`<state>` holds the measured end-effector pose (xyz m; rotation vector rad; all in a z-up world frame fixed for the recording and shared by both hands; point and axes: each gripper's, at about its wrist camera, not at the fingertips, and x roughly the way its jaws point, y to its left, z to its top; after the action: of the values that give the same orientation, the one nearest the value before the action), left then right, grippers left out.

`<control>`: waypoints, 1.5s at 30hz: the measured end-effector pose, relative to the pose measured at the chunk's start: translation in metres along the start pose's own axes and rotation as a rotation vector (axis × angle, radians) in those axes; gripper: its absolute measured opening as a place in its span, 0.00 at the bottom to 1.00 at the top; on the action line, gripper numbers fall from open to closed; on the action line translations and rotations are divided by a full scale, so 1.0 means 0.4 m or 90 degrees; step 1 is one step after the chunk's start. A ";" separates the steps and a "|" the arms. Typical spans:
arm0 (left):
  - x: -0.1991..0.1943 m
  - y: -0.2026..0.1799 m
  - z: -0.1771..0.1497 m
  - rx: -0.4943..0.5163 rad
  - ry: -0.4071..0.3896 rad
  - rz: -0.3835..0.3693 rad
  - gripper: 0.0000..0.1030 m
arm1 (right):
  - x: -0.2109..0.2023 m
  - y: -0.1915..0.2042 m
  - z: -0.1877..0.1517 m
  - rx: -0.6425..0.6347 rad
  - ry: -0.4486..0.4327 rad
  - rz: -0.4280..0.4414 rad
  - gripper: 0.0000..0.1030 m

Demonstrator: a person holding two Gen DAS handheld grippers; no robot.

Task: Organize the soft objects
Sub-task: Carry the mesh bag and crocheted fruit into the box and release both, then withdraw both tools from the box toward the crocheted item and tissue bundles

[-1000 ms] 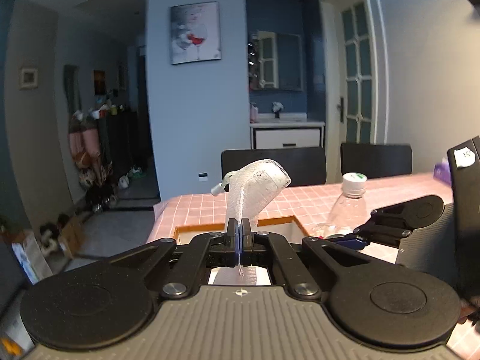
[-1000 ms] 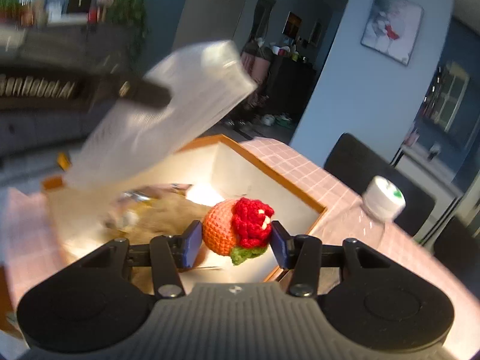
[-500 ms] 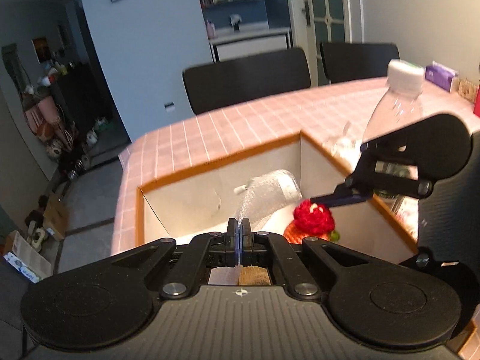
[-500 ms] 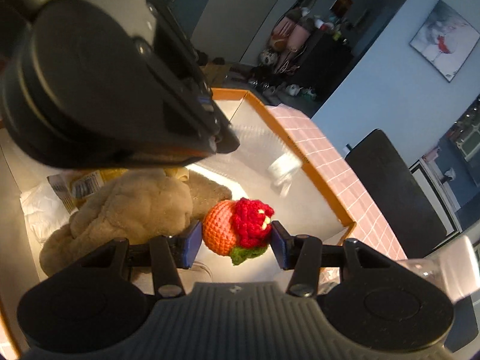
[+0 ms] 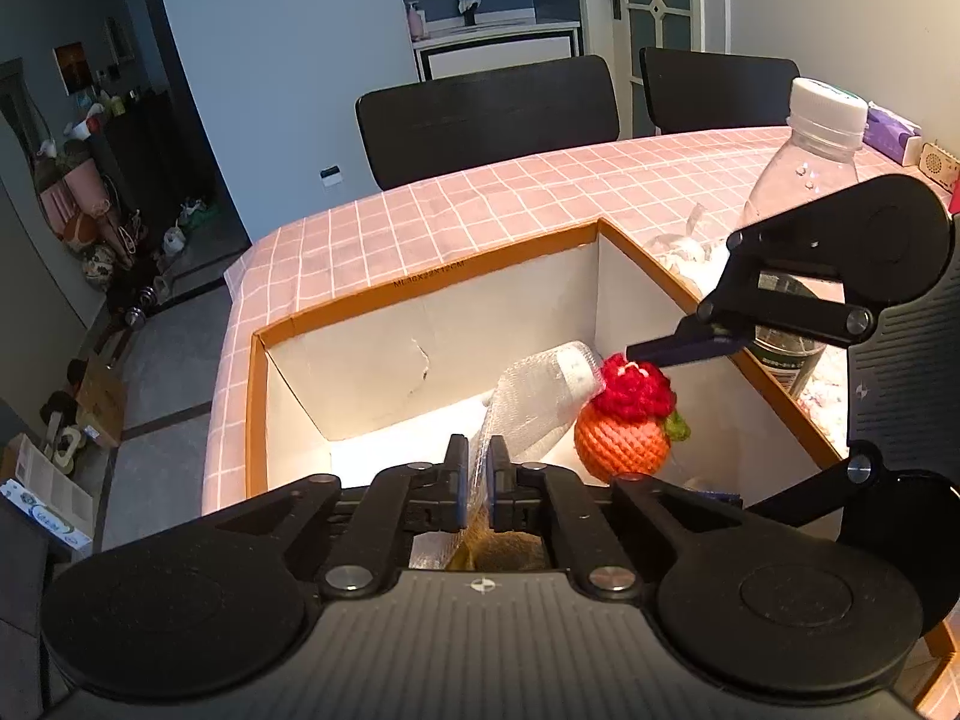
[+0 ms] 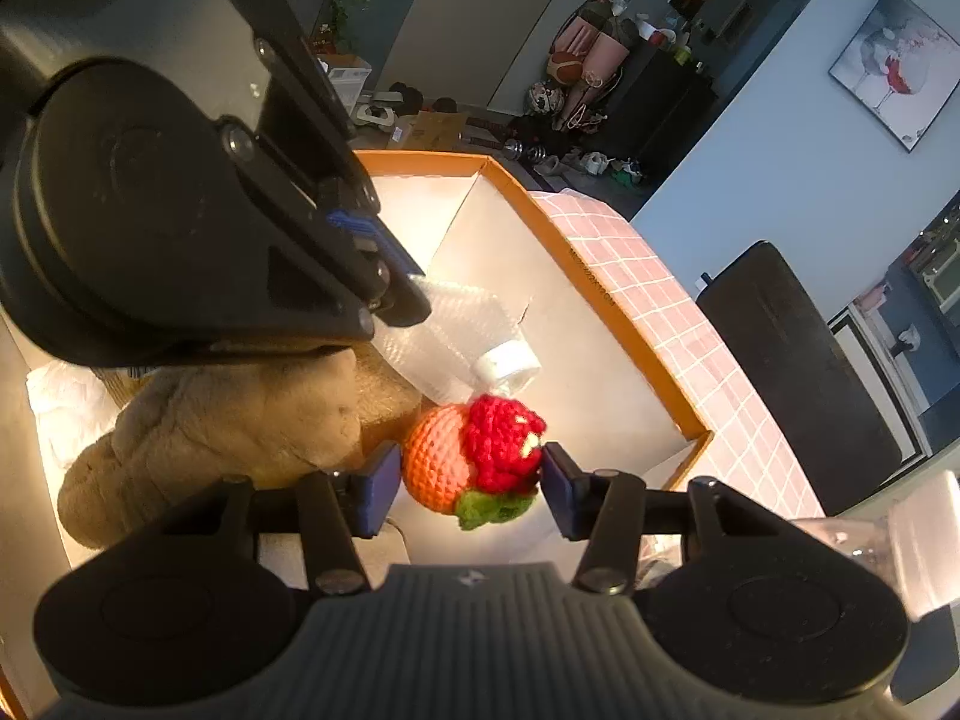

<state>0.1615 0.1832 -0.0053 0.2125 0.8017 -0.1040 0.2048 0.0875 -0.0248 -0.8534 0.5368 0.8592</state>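
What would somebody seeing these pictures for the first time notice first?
Probably the crocheted orange ball with its red top, gripped by the right gripper over the open orange-rimmed box. Next to it, the left gripper pinches a crumpled clear bubble-wrap pouch with a white cap, which touches the ball. A tan plush toy lies in the box beneath them.

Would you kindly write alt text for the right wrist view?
The right gripper holds an orange and red crochet ball inside an orange-rimmed box. Beside it lie a tan plush toy and a bubble-wrap pouch pinched by the left gripper.
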 end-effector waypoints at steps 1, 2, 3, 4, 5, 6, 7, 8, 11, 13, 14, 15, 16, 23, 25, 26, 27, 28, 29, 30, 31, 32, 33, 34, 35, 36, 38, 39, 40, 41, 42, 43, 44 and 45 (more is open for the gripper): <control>-0.005 -0.003 -0.003 0.002 0.001 0.002 0.08 | -0.005 0.005 -0.002 -0.006 -0.003 -0.005 0.52; -0.008 -0.003 -0.002 0.004 0.001 0.005 0.11 | -0.010 0.009 -0.004 -0.012 -0.005 -0.011 0.53; -0.013 -0.003 -0.003 0.006 0.000 0.008 0.15 | -0.016 0.016 -0.005 -0.017 -0.007 -0.016 0.53; -0.013 -0.005 -0.002 0.006 -0.001 0.010 0.16 | -0.023 0.018 -0.004 -0.021 -0.009 -0.020 0.53; -0.018 -0.005 -0.003 0.006 -0.004 0.011 0.18 | -0.030 0.014 -0.004 -0.022 -0.012 -0.022 0.53; -0.020 -0.005 -0.002 0.005 -0.006 0.011 0.20 | -0.035 0.010 -0.002 -0.022 -0.016 -0.025 0.54; -0.027 -0.006 -0.005 0.003 -0.011 0.013 0.21 | -0.044 0.009 -0.002 -0.022 -0.021 -0.028 0.61; -0.033 -0.006 -0.006 0.001 -0.017 0.015 0.22 | -0.053 0.009 -0.003 -0.021 -0.028 -0.032 0.64; -0.058 -0.009 -0.007 -0.004 -0.042 0.022 0.26 | -0.085 0.012 -0.007 -0.021 -0.047 -0.043 0.65; -0.077 -0.014 -0.007 -0.009 -0.059 0.026 0.27 | -0.109 0.015 -0.013 -0.024 -0.065 -0.052 0.65; -0.088 -0.018 -0.009 -0.011 -0.068 0.030 0.27 | -0.121 0.019 -0.016 -0.028 -0.074 -0.059 0.65; -0.098 -0.023 -0.009 -0.012 -0.080 0.035 0.28 | -0.128 0.026 -0.021 -0.031 -0.082 -0.068 0.65; -0.110 -0.030 -0.012 -0.011 -0.090 0.040 0.28 | -0.139 0.032 -0.025 -0.034 -0.089 -0.079 0.65; -0.189 -0.090 -0.022 -0.017 -0.163 0.041 0.28 | -0.223 0.048 -0.074 -0.013 -0.140 -0.117 0.72; -0.212 -0.116 -0.027 -0.016 -0.186 0.039 0.28 | -0.250 0.045 -0.090 0.007 -0.158 -0.121 0.73; -0.222 -0.130 -0.028 -0.015 -0.198 0.039 0.28 | -0.265 0.041 -0.101 0.021 -0.166 -0.122 0.73; -0.233 -0.144 -0.029 -0.016 -0.210 0.039 0.28 | -0.281 0.037 -0.112 0.034 -0.175 -0.122 0.73; -0.243 -0.160 -0.033 -0.017 -0.221 0.036 0.28 | -0.294 0.034 -0.126 0.048 -0.184 -0.122 0.73; -0.252 -0.175 -0.034 -0.019 -0.233 0.032 0.28 | -0.305 0.024 -0.131 0.062 -0.192 -0.121 0.73; -0.262 -0.190 -0.036 -0.021 -0.245 0.028 0.28 | -0.320 0.018 -0.146 0.078 -0.201 -0.122 0.73; -0.270 -0.205 -0.040 -0.025 -0.256 0.023 0.28 | -0.334 0.012 -0.162 0.094 -0.209 -0.121 0.73; -0.276 -0.219 -0.044 -0.027 -0.264 0.017 0.28 | -0.348 0.006 -0.180 0.112 -0.218 -0.120 0.73; -0.278 -0.233 -0.045 -0.030 -0.271 0.010 0.28 | -0.355 -0.002 -0.198 0.129 -0.225 -0.120 0.73; -0.281 -0.250 -0.048 -0.034 -0.277 0.004 0.28 | -0.364 -0.010 -0.217 0.147 -0.231 -0.120 0.73; -0.282 -0.265 -0.051 -0.036 -0.280 -0.001 0.28 | -0.374 -0.014 -0.239 0.165 -0.236 -0.124 0.73; -0.282 -0.278 -0.054 -0.035 -0.283 -0.007 0.28 | -0.380 -0.020 -0.261 0.181 -0.238 -0.132 0.74; -0.272 -0.308 -0.059 -0.037 -0.287 -0.019 0.28 | -0.383 -0.031 -0.308 0.210 -0.239 -0.152 0.74; -0.270 -0.320 -0.064 -0.039 -0.287 -0.026 0.28 | -0.382 -0.039 -0.332 0.228 -0.236 -0.156 0.74; -0.262 -0.333 -0.065 -0.040 -0.284 -0.034 0.28 | -0.379 -0.048 -0.358 0.249 -0.229 -0.158 0.74; -0.251 -0.347 -0.065 -0.038 -0.280 -0.043 0.28 | -0.377 -0.058 -0.384 0.272 -0.222 -0.158 0.74; -0.238 -0.360 -0.062 -0.036 -0.274 -0.052 0.28 | -0.370 -0.068 -0.406 0.293 -0.215 -0.157 0.74; -0.230 -0.376 -0.066 -0.031 -0.266 -0.061 0.28 | -0.361 -0.077 -0.430 0.313 -0.206 -0.156 0.73; -0.213 -0.389 -0.059 -0.021 -0.255 -0.070 0.28 | -0.352 -0.086 -0.449 0.329 -0.196 -0.155 0.73; -0.199 -0.400 -0.056 -0.009 -0.246 -0.073 0.28 | -0.342 -0.095 -0.467 0.342 -0.186 -0.154 0.73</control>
<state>0.0633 0.0335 0.0130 0.1263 0.4295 -0.2396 0.1454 -0.1395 -0.0165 -0.2846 0.3701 0.5622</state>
